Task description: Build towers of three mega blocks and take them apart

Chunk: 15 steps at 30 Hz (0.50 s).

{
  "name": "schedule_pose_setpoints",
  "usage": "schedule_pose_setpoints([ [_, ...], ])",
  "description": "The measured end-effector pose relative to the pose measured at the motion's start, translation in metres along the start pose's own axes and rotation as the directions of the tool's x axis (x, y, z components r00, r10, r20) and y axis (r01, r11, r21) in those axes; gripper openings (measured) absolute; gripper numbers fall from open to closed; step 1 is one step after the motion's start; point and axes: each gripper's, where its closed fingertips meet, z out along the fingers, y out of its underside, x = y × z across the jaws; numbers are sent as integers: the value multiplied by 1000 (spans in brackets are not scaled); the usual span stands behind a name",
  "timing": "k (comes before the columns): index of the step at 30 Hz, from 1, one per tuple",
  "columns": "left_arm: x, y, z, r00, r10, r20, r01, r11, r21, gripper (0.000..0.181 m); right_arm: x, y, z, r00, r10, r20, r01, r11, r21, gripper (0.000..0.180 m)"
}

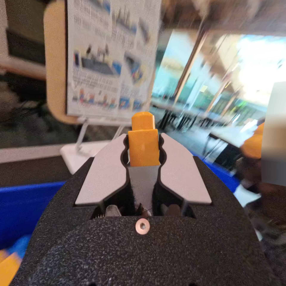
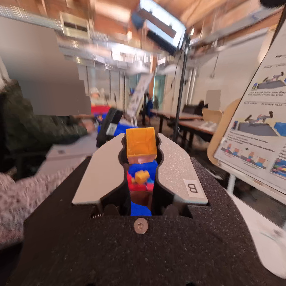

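Observation:
My left gripper (image 1: 143,140) is shut on an orange mega block (image 1: 144,148). The block points forward with its single stud away from me and is held up in the air. My right gripper (image 2: 140,139) is shut on a second orange mega block (image 2: 141,144). That block shows its hollow underside towards the camera. Below, between the right fingers, several loose blocks show, among them an orange one (image 2: 141,176) on red and blue ones. Both views are motion-blurred.
A blue bin (image 1: 23,205) lies low at the left of the left wrist view. A white instruction board (image 1: 108,58) stands on a white base ahead; it also shows at the right in the right wrist view (image 2: 253,123). A person's sleeve (image 2: 18,201) is at the left.

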Motion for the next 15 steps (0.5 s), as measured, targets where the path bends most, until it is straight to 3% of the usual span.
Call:
schedule_pose_setpoints([
  [1,25,-36,-9,979,-126,-162,161,961,225,36,0,-12,0,998,60,16,-61,993,103,35],
  [2,45,-67,-24,902,-238,-361,375,847,378,36,1,-26,-2,991,128,44,-135,967,217,36],
  [3,56,-89,-42,770,-315,-554,593,675,440,36,2,-40,-7,975,205,86,-222,918,330,35],
  [5,57,-104,-69,459,-352,-816,885,268,382,36,4,-61,-17,920,342,193,-392,773,500,35],
  [6,55,-99,-69,363,-368,-856,932,125,341,36,3,-67,-21,895,373,243,-444,703,555,35],
  [7,59,-90,-61,332,-418,-846,941,78,330,36,0,-71,-23,882,379,281,-470,652,595,35],
  [8,68,-83,-52,346,-460,-818,934,87,346,36,-5,-73,-23,879,371,300,-476,629,614,35],
  [10,86,-75,-43,316,-504,-804,944,81,320,36,-18,-74,-18,910,306,280,-415,654,633,35],
  [13,116,-74,-36,163,-521,-838,987,84,140,36,-39,-79,-19,991,54,124,-125,719,684,35],
  [15,129,-68,-28,119,-592,-797,992,96,77,36,-56,-80,-20,987,-162,14,111,732,672,35],
])
